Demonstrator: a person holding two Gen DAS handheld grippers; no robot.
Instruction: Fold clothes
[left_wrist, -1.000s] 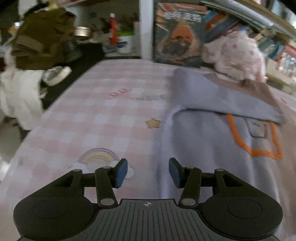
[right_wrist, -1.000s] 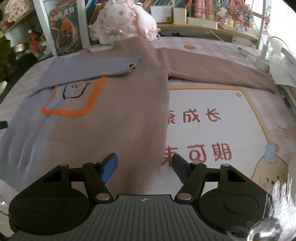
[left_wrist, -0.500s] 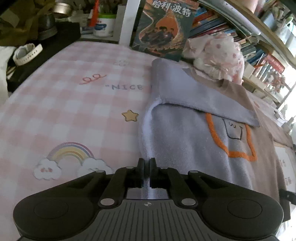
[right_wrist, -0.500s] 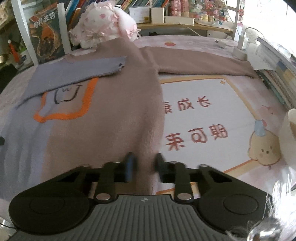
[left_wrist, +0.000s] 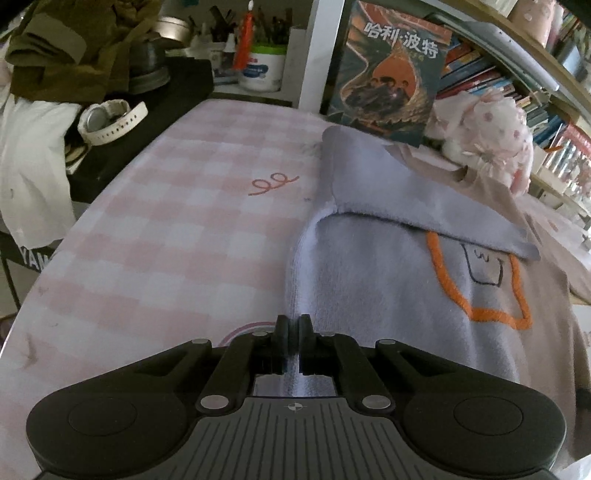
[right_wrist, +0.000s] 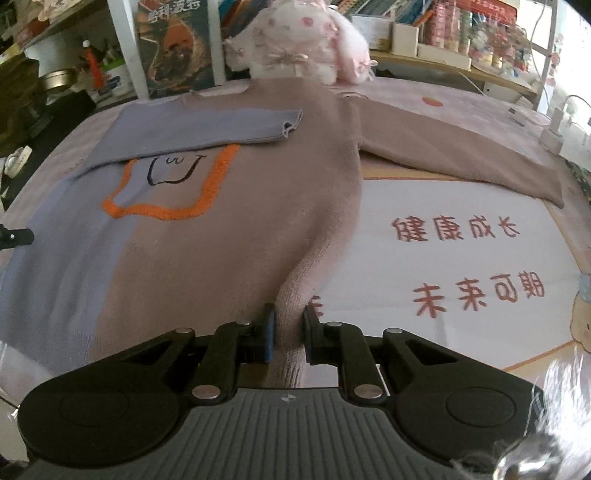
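At the near edge of the pink mat, left gripper (left_wrist: 293, 332) pinching the lavender bottom corner of the sweater (left_wrist: 388, 295), jaws pressed nearly together on a thin fold of knit. Right gripper (right_wrist: 288, 328) likewise clamped on the sweater (right_wrist: 221, 229), jaws held slightly apart by a thicker ridge of taupe hem bunched up between them. Just beyond, spread flat on the mat: lavender half toward the left, taupe half toward the right, an orange-outlined patch (right_wrist: 170, 184) with a drawn face across the chest. Farther on, lavender sleeve (right_wrist: 207, 129) folded across the chest, cuff reaching the taupe side; taupe sleeve (right_wrist: 461, 158) stretched straight out to the right over the mat. Left of the garment, pink checked mat (left_wrist: 177, 229) with a red squiggle; right of it, a white panel with red Chinese characters (right_wrist: 458, 229). At the far edge, beyond the collar, a pink plush toy (right_wrist: 295, 40) and an upright Harry Potter book (left_wrist: 391, 70). Off the left side, a white wristwatch (left_wrist: 110, 120) on a black surface.
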